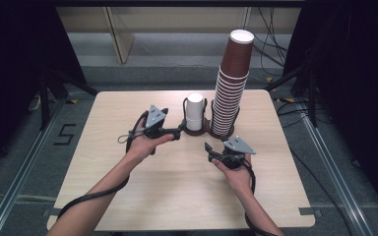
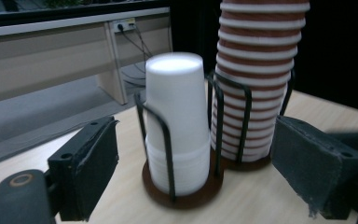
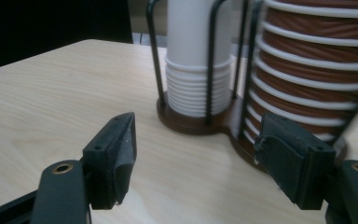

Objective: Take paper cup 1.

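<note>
While both claws stand spread and pinch nothing, the left claw [image 1: 179, 132] sits just beside the white cup stack [image 1: 195, 112] in its wire holder [image 1: 185, 105] near the surface's [image 1: 128, 196] far edge; the right claw [image 1: 210, 151] is nearer the brown cup stack [image 1: 232, 88].

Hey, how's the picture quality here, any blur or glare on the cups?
High view: even light, sharp, dark surroundings. Left gripper view: white cups glare at the top, brown cup stack slightly soft. Right gripper view: the brown stack's right edge smears with motion blur, the table is crisp.
</note>
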Motion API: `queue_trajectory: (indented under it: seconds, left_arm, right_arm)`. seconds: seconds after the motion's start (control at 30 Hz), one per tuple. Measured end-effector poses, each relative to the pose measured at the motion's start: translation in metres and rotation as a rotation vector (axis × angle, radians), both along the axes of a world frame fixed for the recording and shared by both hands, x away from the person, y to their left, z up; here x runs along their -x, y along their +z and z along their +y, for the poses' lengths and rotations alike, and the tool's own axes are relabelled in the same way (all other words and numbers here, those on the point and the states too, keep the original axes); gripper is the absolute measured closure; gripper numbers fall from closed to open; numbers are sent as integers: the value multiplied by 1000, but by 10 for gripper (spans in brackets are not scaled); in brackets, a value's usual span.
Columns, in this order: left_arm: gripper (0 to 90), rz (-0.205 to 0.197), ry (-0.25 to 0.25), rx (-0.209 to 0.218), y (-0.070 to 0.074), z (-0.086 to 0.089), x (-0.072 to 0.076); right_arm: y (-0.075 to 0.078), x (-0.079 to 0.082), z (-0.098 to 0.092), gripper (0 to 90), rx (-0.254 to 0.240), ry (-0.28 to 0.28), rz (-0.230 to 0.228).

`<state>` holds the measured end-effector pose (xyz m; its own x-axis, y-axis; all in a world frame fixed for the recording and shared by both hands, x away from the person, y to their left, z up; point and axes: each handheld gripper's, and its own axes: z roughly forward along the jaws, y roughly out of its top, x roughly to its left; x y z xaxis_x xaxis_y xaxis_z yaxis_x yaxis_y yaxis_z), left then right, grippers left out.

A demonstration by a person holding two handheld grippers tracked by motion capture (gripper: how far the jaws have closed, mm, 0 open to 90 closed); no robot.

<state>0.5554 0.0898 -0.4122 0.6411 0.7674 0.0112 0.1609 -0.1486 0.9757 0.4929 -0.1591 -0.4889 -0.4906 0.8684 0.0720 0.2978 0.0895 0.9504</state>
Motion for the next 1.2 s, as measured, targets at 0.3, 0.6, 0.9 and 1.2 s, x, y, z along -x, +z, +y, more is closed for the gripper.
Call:
queue_trajectory:
  seconds: [0.3,0.6,0.9,1.2]
  left_arm:
    - [162,-3,-7,-68,18,-35,-47]
    - [180,23,21,-73,12,-48,-64]
    - [209,27,31,-89,12,-54,-72]
    - [210,56,41,-98,4,-55,-77]
  right_arm:
    - [-7,-51,46,323,19,-49,5]
    - [-11,-76,56,341,43,-122,36]
    - [-15,-89,65,338,83,-145,37]
    - [-16,-95,70,315,65,-173,50]
